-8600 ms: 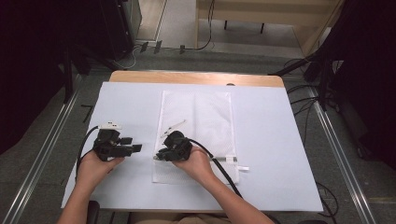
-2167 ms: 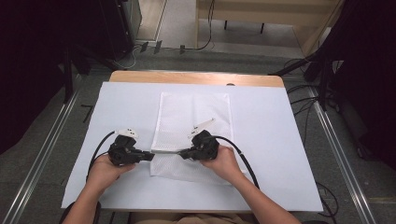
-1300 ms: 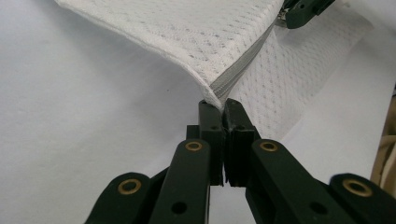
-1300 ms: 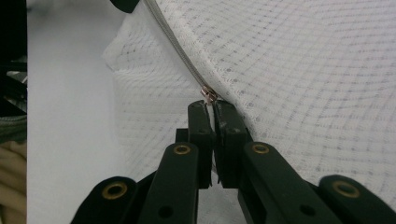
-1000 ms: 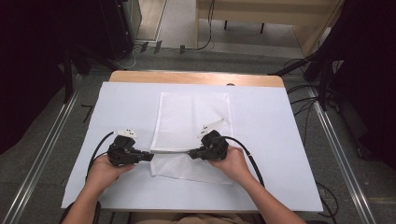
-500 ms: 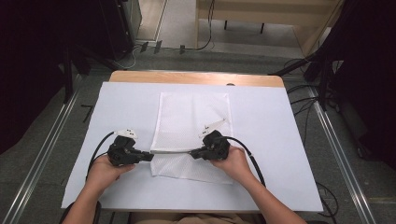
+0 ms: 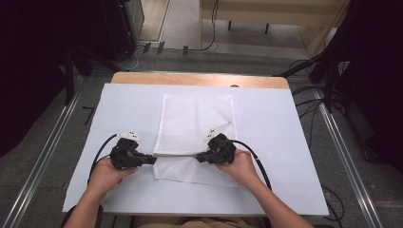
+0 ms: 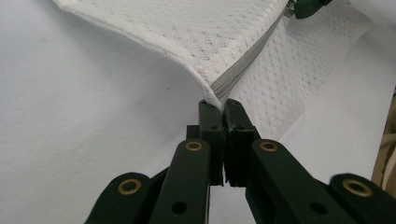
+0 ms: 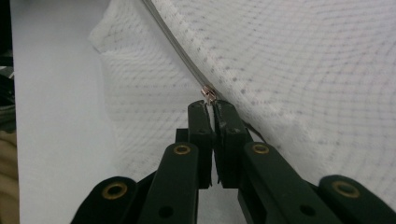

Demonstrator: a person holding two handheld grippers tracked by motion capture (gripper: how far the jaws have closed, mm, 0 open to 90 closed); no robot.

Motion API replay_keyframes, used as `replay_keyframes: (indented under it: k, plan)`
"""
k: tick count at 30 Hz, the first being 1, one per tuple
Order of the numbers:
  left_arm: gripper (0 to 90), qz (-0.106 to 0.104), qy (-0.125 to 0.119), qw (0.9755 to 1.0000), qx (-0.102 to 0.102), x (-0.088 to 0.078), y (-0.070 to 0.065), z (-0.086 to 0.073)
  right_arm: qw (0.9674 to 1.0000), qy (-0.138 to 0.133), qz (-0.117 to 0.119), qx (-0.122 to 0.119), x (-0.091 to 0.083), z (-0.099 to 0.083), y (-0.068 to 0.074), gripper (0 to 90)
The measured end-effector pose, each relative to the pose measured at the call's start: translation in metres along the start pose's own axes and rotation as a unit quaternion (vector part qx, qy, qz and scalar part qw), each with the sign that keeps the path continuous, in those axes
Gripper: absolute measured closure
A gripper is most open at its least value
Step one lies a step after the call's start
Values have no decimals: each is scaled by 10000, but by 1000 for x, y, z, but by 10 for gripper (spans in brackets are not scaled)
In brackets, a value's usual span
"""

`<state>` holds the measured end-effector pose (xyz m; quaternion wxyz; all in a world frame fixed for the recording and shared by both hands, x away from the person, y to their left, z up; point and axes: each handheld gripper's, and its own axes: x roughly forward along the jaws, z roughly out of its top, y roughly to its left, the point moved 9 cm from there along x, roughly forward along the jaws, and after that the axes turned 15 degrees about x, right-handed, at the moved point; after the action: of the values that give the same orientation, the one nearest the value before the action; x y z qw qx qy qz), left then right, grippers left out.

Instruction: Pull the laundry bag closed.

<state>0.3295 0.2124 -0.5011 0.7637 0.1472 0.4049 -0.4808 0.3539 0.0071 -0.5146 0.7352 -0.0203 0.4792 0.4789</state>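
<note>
Between both tools (image 7: 151,160) (image 7: 198,157): mesh bag zipper (image 7: 175,154), clamped.

Mesh bag (image 7: 197,124) lying mid-table on the sheet (image 7: 285,142), long way running front to back. Zipper (image 7: 176,154) across the bag's near end, raised off the sheet, w/ a strip of bag still nearer the person below it. Left gripper (image 7: 151,160) at the bag's left edge, on the zipper's end. Right gripper (image 7: 199,157) at the bag's right part, on the zipper pull (image 9: 208,94). Bare tabletop (image 7: 199,79) beyond the bag's far end.
</note>
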Motion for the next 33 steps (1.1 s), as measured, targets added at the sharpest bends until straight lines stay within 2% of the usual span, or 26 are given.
replay_keyframes:
  k: [5, 13, 15, 19, 25, 33]
  plan:
    - [889, 5, -20, 10000, -19, 0, 0, 1, 9999, -41, 1, 113, -5, 0, -4, 882]
    - [890, -6, -42, 10000, 5, -1, -1, 1, 10000, -32, 25, 61, -6, -1, -4, 882]
    - [890, 3, -39, 10000, -15, -2, 0, 0, 10000, -12, -34, 46, -7, -2, -5, 882]
    - [890, 22, -61, 10000, -58, -3, 2, 0, 9998, -37, -73, 156, -10, -3, -10, 883]
    - [890, -2, -49, 10000, -20, -3, 0, 0, 9999, -56, -83, 108, -16, -7, -13, 882]
    - [890, -65, -59, 10000, -27, -1, -1, 1, 9997, -38, -153, 168, -23, -14, -22, 882]
